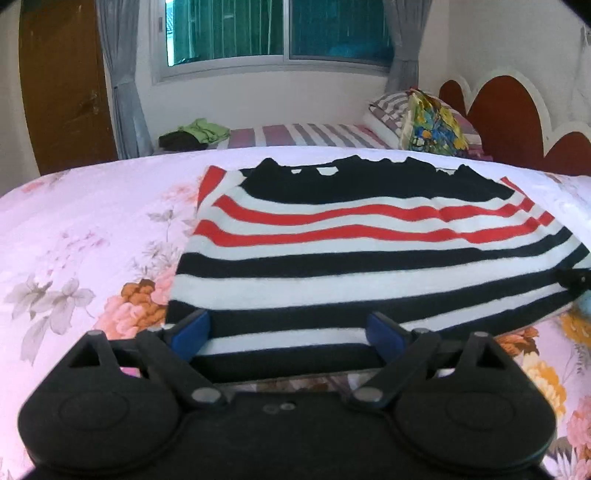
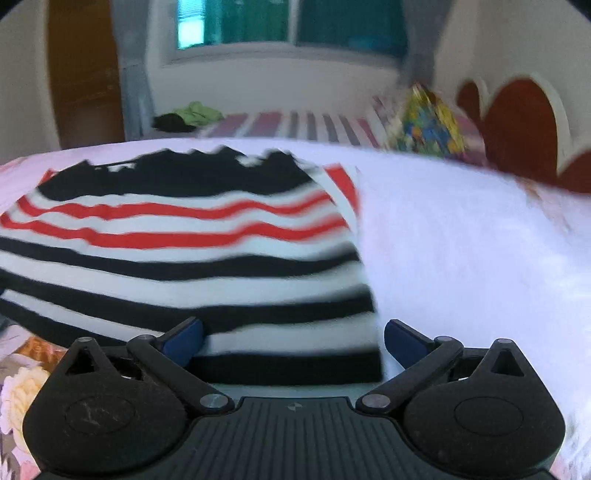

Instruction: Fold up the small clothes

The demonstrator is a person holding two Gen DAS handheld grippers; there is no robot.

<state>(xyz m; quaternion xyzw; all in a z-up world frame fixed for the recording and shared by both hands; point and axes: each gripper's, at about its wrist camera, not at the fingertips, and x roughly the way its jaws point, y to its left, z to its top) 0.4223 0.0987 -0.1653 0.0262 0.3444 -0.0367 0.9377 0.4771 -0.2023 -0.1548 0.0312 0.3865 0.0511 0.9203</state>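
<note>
A small striped garment (image 1: 369, 254), black, white and red, lies flat on the floral bedspread (image 1: 74, 236). It also shows in the right wrist view (image 2: 184, 258), blurred. My left gripper (image 1: 290, 328) is open, its blue-padded fingers spread over the garment's near hem at its left part. My right gripper (image 2: 293, 338) is open over the near right corner of the garment, one finger above the cloth and one beyond its right edge. The right gripper's tip (image 1: 574, 278) shows at the right edge of the left wrist view.
Beyond the bedspread lies a striped sheet (image 1: 306, 134) with a green and black pile of clothes (image 1: 195, 134), a striped pillow (image 1: 391, 110) and a colourful pillow (image 1: 436, 125). A red and white headboard (image 1: 509, 107) stands at right, a window (image 1: 280, 29) behind.
</note>
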